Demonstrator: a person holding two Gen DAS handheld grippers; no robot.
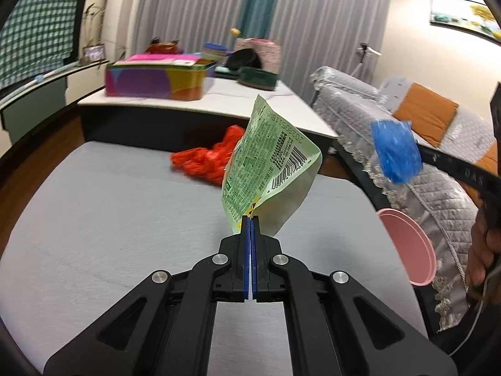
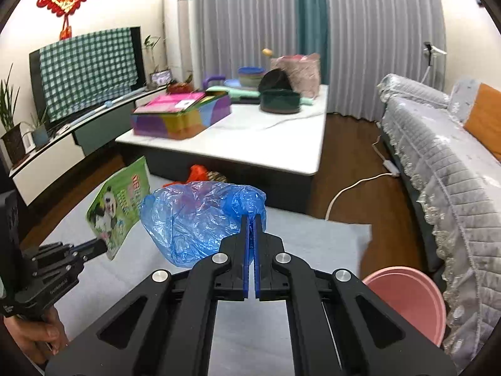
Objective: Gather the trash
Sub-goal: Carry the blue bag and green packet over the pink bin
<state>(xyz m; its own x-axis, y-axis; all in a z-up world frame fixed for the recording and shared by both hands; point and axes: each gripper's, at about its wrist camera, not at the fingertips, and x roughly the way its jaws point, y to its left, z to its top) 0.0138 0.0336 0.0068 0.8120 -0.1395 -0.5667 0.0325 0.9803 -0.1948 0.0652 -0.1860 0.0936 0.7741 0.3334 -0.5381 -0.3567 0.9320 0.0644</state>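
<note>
Now carrying off two pieces — left hand-held gripper point(image 1: 250, 217) clamped on green wrapper point(image 1: 269, 163), right hand-held gripper point(image 2: 251, 217) pinching blue plastic bag point(image 2: 194, 216), both aloft over grey mat point(image 1: 109, 219) — next, probably releasing above pink bin point(image 2: 410, 300).

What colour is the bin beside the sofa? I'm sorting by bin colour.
Pink bin, seen best in the right wrist view.

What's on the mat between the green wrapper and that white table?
A crumpled red plastic bag lies there on the grey mat, clearest in the left wrist view.
</note>
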